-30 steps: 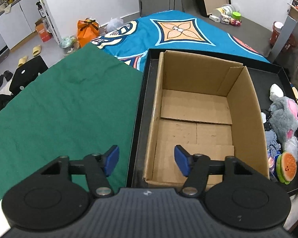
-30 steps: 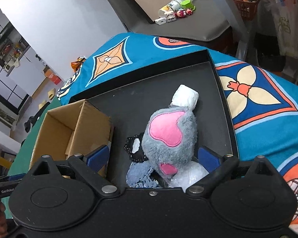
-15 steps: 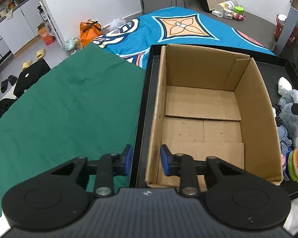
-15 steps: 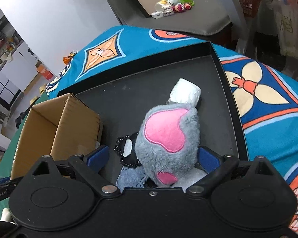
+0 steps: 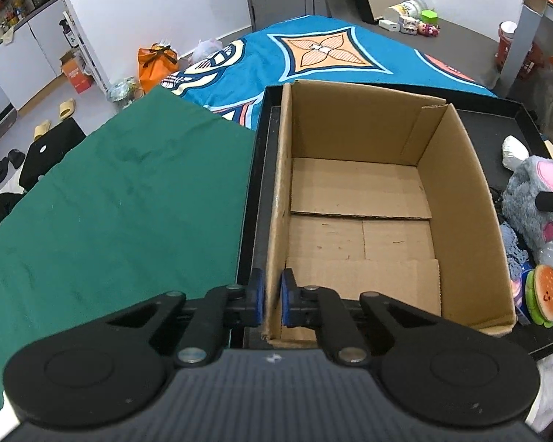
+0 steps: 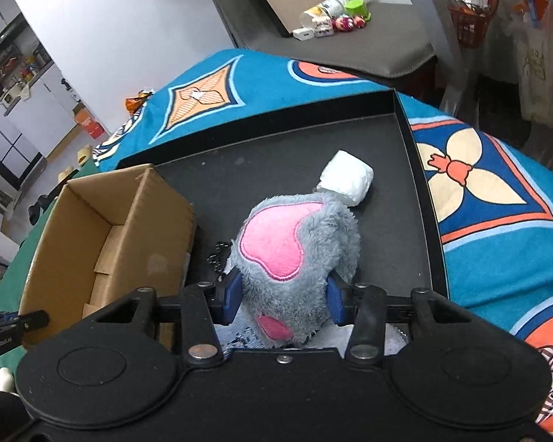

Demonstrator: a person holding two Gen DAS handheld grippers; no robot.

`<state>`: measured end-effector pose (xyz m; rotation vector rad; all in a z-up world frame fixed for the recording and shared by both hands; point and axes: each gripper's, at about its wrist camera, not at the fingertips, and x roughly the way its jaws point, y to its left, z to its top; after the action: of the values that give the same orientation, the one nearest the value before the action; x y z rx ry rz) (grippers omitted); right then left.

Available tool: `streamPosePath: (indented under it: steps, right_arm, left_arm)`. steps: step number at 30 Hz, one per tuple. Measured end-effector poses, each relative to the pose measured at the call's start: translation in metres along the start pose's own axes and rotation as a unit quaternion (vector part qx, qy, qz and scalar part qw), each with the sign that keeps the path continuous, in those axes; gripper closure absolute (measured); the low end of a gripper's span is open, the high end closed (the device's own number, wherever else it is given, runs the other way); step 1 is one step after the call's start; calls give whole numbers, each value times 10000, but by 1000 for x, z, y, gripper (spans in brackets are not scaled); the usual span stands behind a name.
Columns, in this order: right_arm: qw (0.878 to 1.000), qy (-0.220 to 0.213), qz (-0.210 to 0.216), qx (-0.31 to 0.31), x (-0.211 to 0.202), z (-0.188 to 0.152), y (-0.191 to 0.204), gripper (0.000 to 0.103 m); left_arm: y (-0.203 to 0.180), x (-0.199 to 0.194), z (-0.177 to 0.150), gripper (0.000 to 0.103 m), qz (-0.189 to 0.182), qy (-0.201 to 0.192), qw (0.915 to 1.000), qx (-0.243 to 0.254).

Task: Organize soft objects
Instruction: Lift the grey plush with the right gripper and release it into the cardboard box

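My left tool [image 5: 271, 297] has just closed and now pinches the near-left wall of the open brown cardboard box [image 5: 457, 199], steadying it in the shallow black tray [image 6: 420, 169]. My right tool [image 6: 281, 301] has just been closing; its blue pads now press the grey plush toy with pink patches [image 6: 295, 243], which sits in the tray beside the box. The box is empty: no soft object is stowed yet. The white roll [image 6: 346, 176], burger-shaped toy [image 5: 543, 294] and others remain.
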<state>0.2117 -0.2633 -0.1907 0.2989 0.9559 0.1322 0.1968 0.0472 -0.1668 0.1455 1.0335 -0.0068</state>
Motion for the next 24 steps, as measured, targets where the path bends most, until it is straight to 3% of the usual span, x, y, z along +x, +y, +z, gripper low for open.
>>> streamPosePath:
  steps: [7,13,24]
  right_arm:
    - [9997,-162,102,-173,-19,-2,11,58]
    - [9985,-345,171,-398,-34,-1,19,59]
    - [9945,-637,372,-740,-53,3,43,59]
  left_arm:
    - [-1,-9,-1,96,-98,-45,9999,59]
    - [14,-10,3,96,-353,175,9988,-299]
    - [11,-14,-4,95,-420,-3,9990,-163]
